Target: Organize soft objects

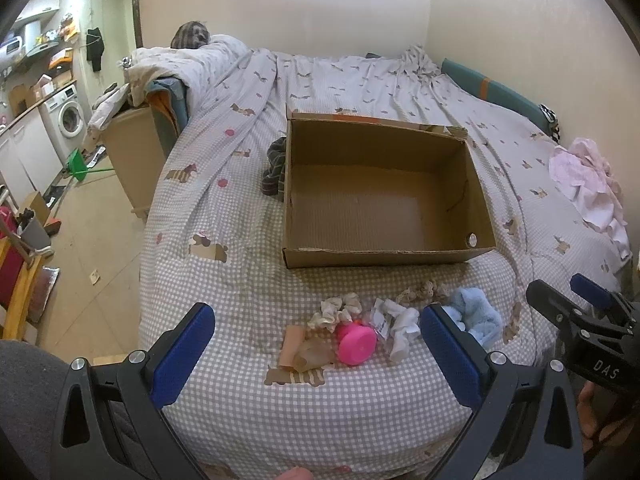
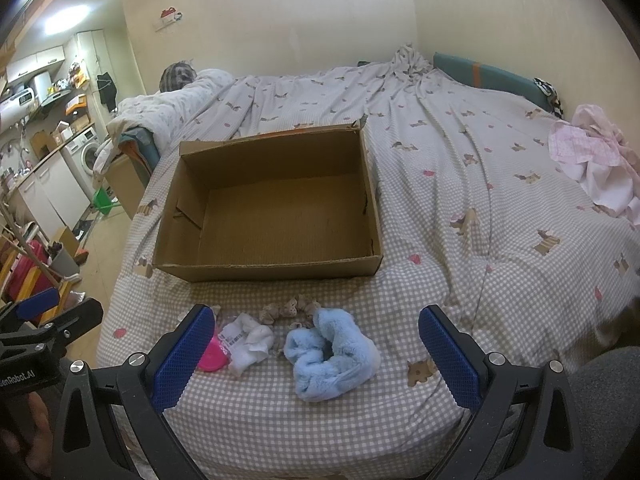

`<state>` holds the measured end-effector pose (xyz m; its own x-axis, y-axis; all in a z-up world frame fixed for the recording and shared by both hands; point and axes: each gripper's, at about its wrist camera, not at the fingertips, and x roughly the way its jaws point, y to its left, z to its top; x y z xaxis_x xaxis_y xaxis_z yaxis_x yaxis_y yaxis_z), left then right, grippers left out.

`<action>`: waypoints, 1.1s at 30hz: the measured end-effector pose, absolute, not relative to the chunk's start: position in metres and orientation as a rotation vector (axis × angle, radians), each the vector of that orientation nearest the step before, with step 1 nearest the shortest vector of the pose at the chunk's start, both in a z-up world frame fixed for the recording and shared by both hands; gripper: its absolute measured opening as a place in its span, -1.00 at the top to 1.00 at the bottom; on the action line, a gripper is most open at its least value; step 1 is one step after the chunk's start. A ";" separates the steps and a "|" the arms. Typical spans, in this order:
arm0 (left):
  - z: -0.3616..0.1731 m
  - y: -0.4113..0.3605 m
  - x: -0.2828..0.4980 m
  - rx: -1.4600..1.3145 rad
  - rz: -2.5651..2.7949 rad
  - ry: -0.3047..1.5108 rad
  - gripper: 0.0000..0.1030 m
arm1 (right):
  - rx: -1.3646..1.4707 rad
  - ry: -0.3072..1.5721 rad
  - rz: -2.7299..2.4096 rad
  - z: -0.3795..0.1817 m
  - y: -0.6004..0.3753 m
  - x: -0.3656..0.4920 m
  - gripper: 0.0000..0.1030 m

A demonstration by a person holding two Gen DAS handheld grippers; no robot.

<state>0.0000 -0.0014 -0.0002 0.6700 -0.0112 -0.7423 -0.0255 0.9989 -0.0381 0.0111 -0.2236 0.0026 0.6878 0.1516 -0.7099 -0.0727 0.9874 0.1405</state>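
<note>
We hold the left gripper and right gripper spread wide and empty above a checked bedspread. The soft things, a blue fluffy piece, white socks and scrunchies, lie just before an open cardboard box. To our left lies a kitchen with a washing machine.

The dark striped cloth lies half hidden behind the cardboard box's left wall. A blue finger pad covers most of the pink round thing. The white item's label is too small to read.
</note>
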 end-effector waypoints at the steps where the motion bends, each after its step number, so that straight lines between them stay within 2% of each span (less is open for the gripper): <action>1: -0.001 -0.001 0.000 -0.047 0.008 0.839 -0.99 | 0.106 0.803 0.126 0.003 -0.224 0.012 -1.00; 33: -0.009 0.004 0.002 -0.049 0.017 0.857 -0.99 | 0.115 0.804 0.130 0.003 -0.224 0.013 -1.00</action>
